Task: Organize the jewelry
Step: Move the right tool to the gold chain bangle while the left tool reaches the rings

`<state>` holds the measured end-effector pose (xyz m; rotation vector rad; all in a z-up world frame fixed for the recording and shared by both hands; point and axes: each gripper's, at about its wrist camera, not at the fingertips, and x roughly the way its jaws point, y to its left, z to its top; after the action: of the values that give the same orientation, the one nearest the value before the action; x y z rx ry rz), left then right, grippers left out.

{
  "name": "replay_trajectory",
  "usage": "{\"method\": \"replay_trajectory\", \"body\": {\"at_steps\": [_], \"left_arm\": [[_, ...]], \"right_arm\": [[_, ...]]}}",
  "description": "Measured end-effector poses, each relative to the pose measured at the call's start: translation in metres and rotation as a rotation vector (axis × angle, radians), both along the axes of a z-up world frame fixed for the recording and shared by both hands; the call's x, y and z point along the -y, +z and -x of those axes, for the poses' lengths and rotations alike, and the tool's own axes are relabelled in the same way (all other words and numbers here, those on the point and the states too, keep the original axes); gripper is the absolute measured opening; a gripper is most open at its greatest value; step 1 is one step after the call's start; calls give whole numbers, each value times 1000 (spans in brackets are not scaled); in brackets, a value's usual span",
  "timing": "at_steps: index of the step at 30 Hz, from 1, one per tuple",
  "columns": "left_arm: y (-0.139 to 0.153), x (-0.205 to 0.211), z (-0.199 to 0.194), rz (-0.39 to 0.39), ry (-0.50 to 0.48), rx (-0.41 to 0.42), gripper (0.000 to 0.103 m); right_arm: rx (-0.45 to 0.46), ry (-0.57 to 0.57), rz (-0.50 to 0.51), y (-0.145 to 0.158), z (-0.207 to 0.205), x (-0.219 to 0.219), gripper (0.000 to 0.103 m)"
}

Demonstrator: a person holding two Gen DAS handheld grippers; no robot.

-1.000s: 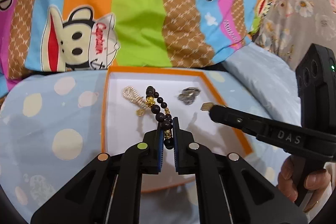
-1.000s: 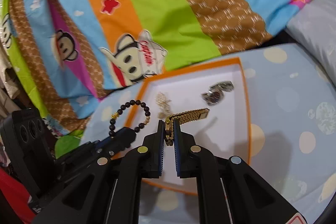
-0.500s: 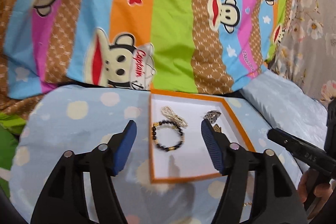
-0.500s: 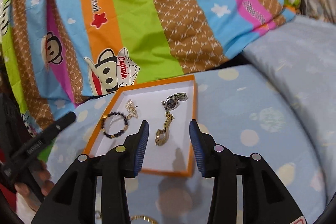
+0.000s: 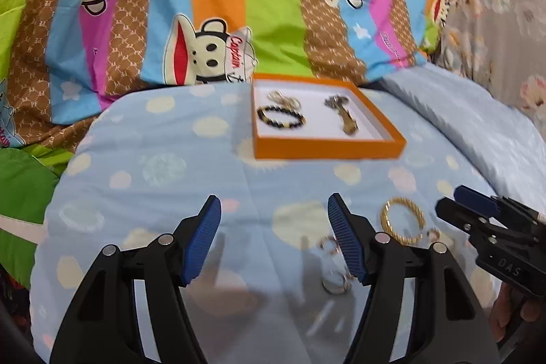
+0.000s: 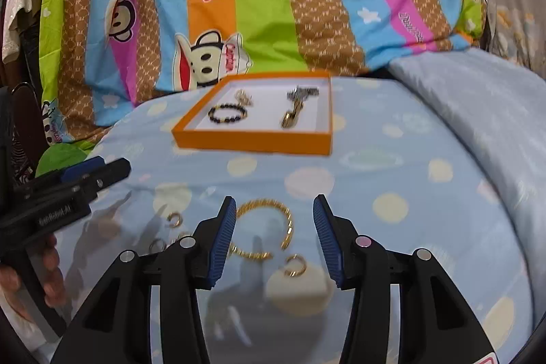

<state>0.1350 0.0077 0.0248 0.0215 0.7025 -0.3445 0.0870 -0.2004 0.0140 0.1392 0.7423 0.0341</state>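
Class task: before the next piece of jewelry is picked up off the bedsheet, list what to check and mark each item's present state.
1. Left gripper open and empty: ok.
2. Right gripper open and empty, jaws just opening: ok.
3. Gold bangle lies between the right gripper's fingers, ready to grasp: ok.
4. Tray has bare floor for more pieces: ok.
5. Bead bracelet and watch inside the tray: ok.
6. All loose rings counted: cannot tell, some blurred or hidden behind fingers.

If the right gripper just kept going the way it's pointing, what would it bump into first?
Probably the gold chain bracelet lying on the dotted blue sheet, between the open right gripper fingers; depth is hard to judge.
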Motion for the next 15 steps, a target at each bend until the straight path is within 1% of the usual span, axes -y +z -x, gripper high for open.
{"method": "replay_trajectory", "body": {"at_steps": [2,6,10,13,15], "left_arm": [[-7,6,8,-12,-9,-2,63],[-20,13,12,-18,-30,-49,63],[-23,8,9,-5,-9,-74,63],[-28,7,6,3,-1,-105,63],[-29,6,4,12,-1,-116,63]], "right_arm": [[-18,0,14,-7,4,-4,47],[-50,5,1,-15,6,-5,47],[-73,6,-23,-19,1,-5,49],[-83,11,-38,-20,-5,-8,67],[-80,7,-11,-19,-10,-14,71]]}}
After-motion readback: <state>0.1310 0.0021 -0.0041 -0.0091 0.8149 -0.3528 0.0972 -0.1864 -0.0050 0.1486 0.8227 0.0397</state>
